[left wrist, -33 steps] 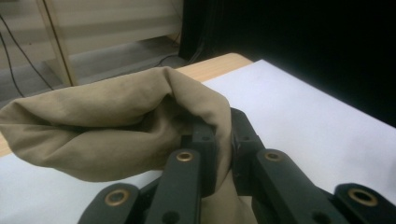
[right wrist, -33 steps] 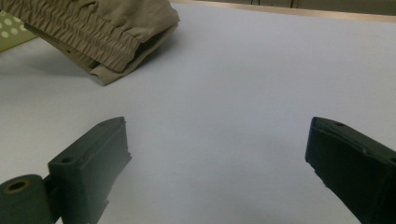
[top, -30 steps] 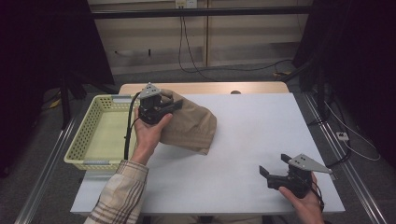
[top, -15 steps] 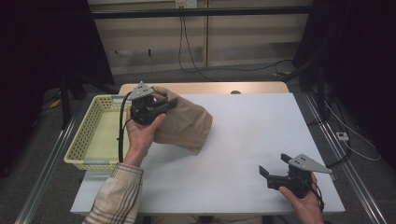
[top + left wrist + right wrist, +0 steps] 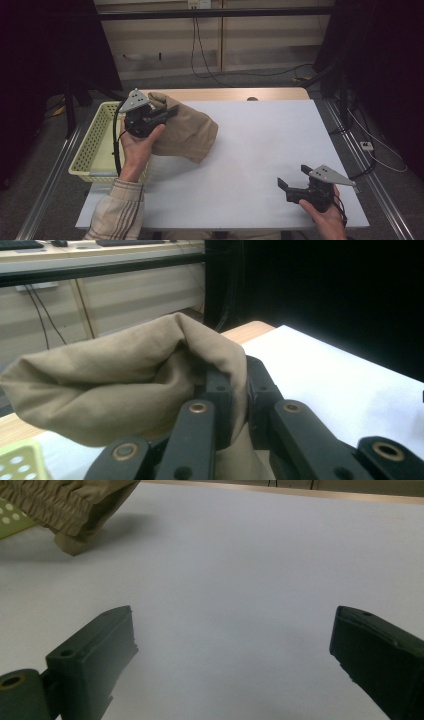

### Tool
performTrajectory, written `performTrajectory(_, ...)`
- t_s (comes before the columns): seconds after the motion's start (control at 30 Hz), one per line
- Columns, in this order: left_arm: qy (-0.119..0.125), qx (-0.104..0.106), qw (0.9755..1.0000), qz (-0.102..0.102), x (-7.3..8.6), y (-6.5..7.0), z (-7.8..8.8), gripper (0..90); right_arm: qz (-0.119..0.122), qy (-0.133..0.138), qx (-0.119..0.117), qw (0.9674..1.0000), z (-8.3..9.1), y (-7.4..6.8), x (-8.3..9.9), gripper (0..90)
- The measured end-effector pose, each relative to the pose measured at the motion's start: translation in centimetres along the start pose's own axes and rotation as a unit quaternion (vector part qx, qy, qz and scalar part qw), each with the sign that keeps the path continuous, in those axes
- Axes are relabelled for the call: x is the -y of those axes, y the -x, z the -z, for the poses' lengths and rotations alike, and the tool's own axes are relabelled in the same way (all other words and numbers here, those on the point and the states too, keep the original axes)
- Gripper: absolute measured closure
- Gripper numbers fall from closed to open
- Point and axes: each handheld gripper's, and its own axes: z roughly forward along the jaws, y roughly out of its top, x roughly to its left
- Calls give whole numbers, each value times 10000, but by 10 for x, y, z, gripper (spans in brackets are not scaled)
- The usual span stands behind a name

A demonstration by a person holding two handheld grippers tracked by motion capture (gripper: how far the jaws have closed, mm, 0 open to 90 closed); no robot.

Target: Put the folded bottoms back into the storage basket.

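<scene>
tan cloth pinched at the left, right tongs spread over bare table

we see the white table first, its wooden far edge showing beyond the white top. at its left edge sits a pale yellow-green basket with a perforated wall, just beside the table's left side.

next comes the tan cloth, a bunched garment with a gathered, elastic-looking hem in the right gripper view. it is held up over the left part of the table, next to the basket, and its lower end hangs close to the white top; we cannot tell whether it touches.

the left hand, in a plaid sleeve, holds the left gripper at the cloth's upper left. in the left gripper view its jaws are pressed together on a fold of the cloth, which drapes over one jaw.

the right hand holds the right gripper low at the near right corner of the table, well apart from the cloth. its jaws stand spread wide, with bare white table between them.
</scene>
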Motion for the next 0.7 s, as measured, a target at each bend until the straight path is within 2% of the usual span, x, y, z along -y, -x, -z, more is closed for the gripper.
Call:
performTrajectory(0.2, 141, -21, 9999, 43, -5, -2, 10, 843, 28, 38, 4, 10000, 1, 0, 0, 42)
performTrajectory(0.3, 201, -73, 9998, 25, -8, -2, 15, 843, 34, 35, -12, 10000, 1, 0, 0, 41)
performTrajectory(0.33, 269, -148, 9995, 18, -10, -3, 20, 843, 56, 22, -14, 10000, 1, 0, 0, 41)
performTrajectory(0.53, 350, -188, 9992, 68, -12, -6, 28, 843, 73, 6, -25, 10000, 0, -1, 0, 41)
performTrajectory(0.7, 417, -254, 9988, -55, -18, -5, 40, 842, 77, 13, -32, 10000, 1, -1, -1, 41)
